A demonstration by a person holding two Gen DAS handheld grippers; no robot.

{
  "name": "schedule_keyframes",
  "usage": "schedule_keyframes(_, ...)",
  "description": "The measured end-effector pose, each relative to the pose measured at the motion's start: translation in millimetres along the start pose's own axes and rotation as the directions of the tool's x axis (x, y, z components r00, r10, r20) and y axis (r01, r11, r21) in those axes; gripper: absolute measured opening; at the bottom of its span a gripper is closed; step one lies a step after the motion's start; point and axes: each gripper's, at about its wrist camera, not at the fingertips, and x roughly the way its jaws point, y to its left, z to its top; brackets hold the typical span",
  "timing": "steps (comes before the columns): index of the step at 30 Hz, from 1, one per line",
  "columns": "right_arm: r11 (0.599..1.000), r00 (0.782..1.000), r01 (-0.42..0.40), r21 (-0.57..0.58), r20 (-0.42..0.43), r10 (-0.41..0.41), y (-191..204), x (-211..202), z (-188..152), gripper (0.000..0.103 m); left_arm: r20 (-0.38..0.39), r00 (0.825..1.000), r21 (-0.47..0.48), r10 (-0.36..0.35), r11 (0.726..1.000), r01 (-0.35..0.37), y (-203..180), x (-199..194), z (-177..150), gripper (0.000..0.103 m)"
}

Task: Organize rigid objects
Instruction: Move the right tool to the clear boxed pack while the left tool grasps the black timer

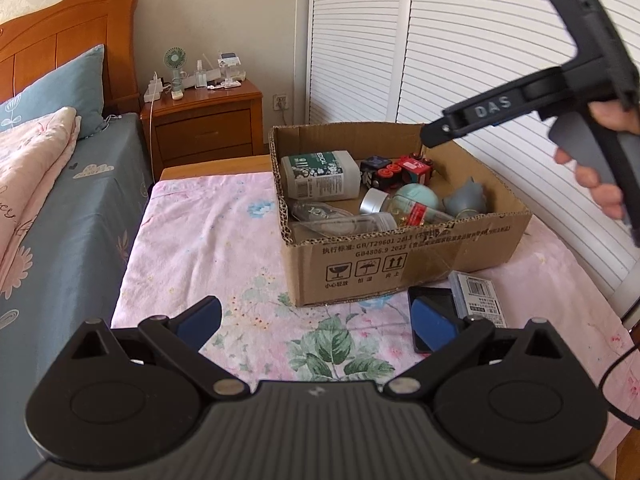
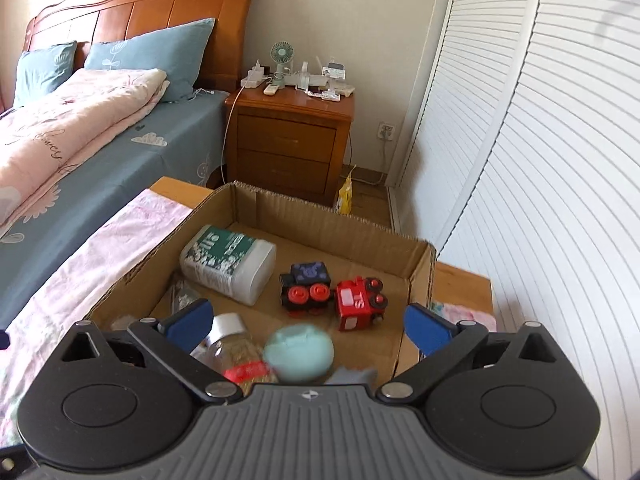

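Bedroom: wooden bed [image 2: 136, 8] w/ blue pillows on our left, nightstand [image 2: 288, 136] behind, white louvred doors [image 1: 460, 60] on our right. We work over a low table under a pink floral cloth [image 1: 208, 248], where a cardboard box [image 1: 400, 264] stands open-topped.

Our left gripper [image 1: 316, 318] hovers low over the cloth, in front of the box, jaws spread wide, nothing between them. Just by its right finger, on the cloth against the box front, lie a dark flat device [image 1: 430, 296] and a small barcode pack [image 1: 480, 296], both outside the box.

Our right gripper [image 2: 308, 326] hangs above the box's near-right part, tilted down; its jaws stand wide apart, pads touching nothing. From the left cam we see its black body marked DAS and the hand [image 1: 600, 168] on its grip, up at the box's right side.

Inside the box: white jar [image 2: 230, 264] w/ green label on its side at the far left; black toy train [image 2: 306, 286] and red toy train [image 2: 360, 304] side by side mid-box; clear bottle [image 2: 236, 356] w/ silver cap and red label lying near the front; teal ball [image 2: 300, 354] touching it, blurred in the right cam; grey figure [image 1: 468, 200] beside the ball, toward the right wall. More clear bottles [image 1: 340, 222] lie along the front-left wall; can't tell how many.
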Motion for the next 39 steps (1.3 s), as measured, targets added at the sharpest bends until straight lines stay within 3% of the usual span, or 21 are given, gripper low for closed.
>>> schedule_keyframes(13,0.979,0.999,0.022,0.205,-0.046,-0.013,3,-30,-74,0.103,-0.025,0.999,0.013,0.027,1.000,-0.026,-7,-5,-8,0.101)
schedule_keyframes(22,0.950,0.992,0.038,0.310,-0.130,0.003,16,-9,-121,0.103,-0.042,0.998,0.002,0.037,0.999,-0.037,-4,-3,-15,0.101)
schedule_keyframes(29,0.950,0.984,0.065,0.306,-0.181,-0.009,27,14,-136,0.103,-0.055,0.997,0.013,0.054,0.998,-0.054,-3,1,-21,0.101)
schedule_keyframes(39,0.947,0.983,0.095,0.309,-0.178,-0.040,12,15,-149,0.103,-0.067,0.997,0.017,0.035,0.999,-0.034,-14,9,-16,0.101)
